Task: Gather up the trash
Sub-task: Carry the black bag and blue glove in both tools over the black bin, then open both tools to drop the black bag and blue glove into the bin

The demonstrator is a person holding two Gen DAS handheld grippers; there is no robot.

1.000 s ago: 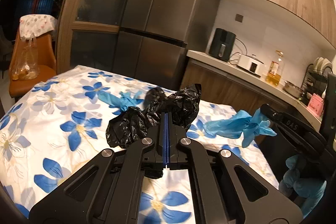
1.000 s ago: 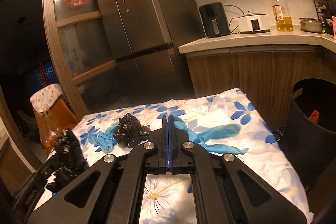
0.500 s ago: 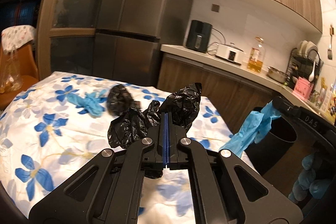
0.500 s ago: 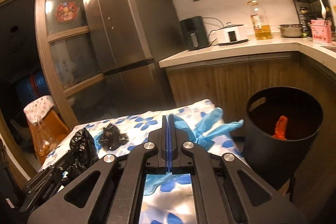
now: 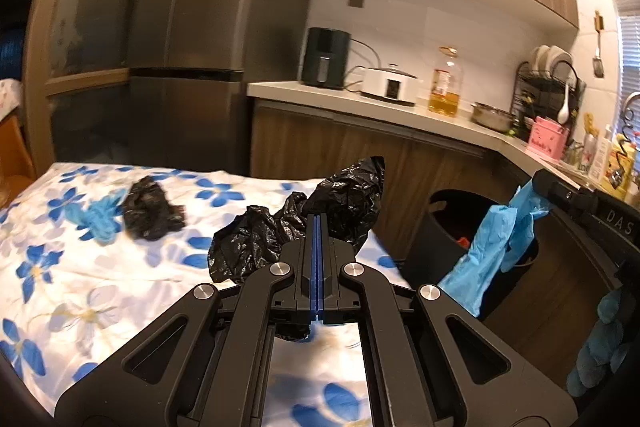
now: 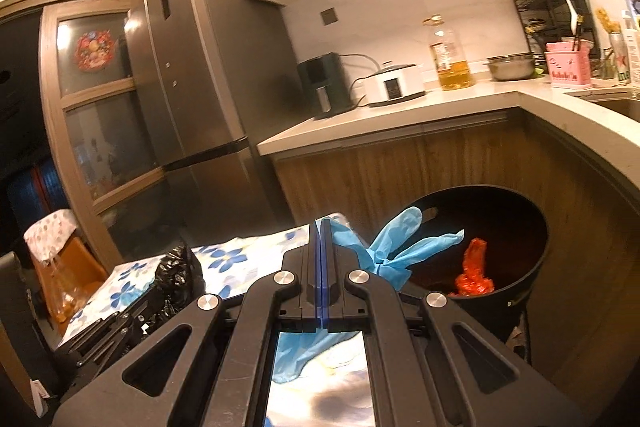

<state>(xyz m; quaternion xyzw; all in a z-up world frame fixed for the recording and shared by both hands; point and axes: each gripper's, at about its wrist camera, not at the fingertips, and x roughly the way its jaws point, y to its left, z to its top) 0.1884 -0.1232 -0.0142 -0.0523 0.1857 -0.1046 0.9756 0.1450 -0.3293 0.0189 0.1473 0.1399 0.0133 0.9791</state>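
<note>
Currently two hand-held grippers each carry a piece of trash near a black bin in a kitchen.

From the left wrist camera, the left gripper has its jaws pressed together on a crumpled black plastic bag, which bulges out toward 10 and 1 o'clock of the fingertips. Below it lies a table under a white tablecloth with blue flowers. Still lying on that cloth, toward 9 o'clock, are a second black bag wad and, touching its left side, a balled blue glove.

At 3 o'clock in the same view, the right gripper enters from the edge with a blue glove hanging from its tip, just in front of the bin.

From the right wrist camera, the right gripper's jaws are closed on that glove, whose fingers fan out toward 2 o'clock, pointing at the bin's open mouth. The bin stands on the floor beside the table's end, below a wooden counter. Something crumpled and orange-red already lies inside.

As a judgement of progress: the task is partly done. One piece appears to be binned, two are lifted and not yet released, and the glove looks nearer to dropping than the bag. At least two pieces remain on the table to fetch afterwards.
</note>
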